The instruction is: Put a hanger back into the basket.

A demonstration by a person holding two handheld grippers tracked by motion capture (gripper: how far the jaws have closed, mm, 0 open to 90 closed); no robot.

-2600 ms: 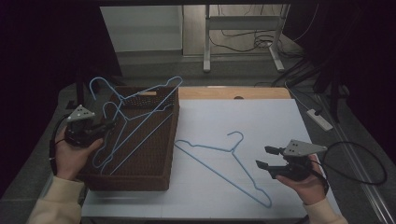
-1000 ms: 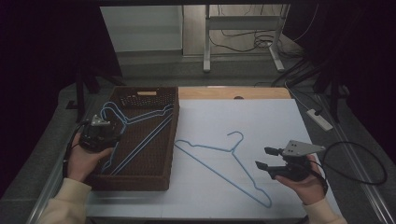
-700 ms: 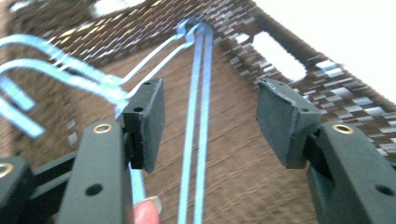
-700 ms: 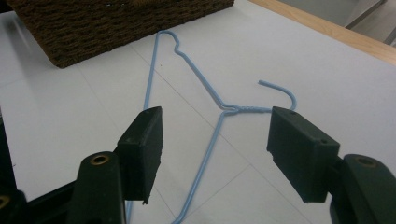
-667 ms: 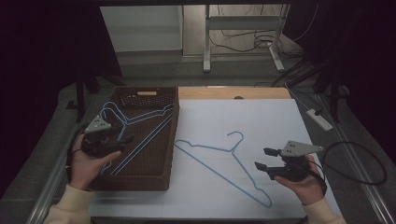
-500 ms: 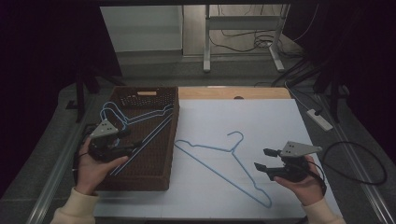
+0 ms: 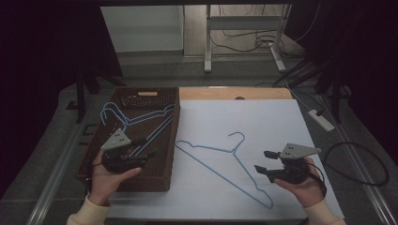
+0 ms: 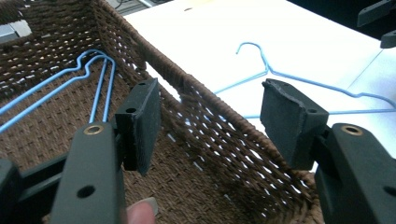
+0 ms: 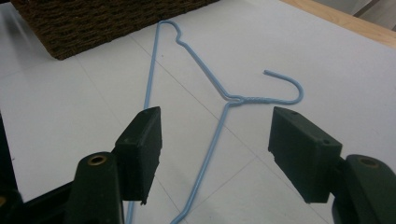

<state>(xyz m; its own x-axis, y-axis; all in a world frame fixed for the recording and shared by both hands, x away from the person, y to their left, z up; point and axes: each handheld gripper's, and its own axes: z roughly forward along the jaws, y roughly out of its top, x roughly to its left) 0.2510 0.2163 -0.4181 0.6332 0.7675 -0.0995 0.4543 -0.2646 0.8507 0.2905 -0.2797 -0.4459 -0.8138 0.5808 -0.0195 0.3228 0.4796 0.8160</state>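
A thin light-blue wire hanger (image 7: 225, 164) lies flat on the white table (image 7: 263, 117), its hook curling toward the far side and its long straight bar running down toward the near edge. It sits between the dark woven basket (image 7: 159, 180) and the right hand-held gripper (image 7: 264, 161), touching neither. Two more light-blue wire hangers (image 7: 141, 119) rest inside the basket, overlapping, hooks toward its far left corner. The left hand-held gripper (image 7: 145, 157) hovers over the basket's near end; its jaws have just been opening and stand wide with nothing between them. The right hand-held gripper hangs just beside the hanger's bar, jaws spread, holding nothing.
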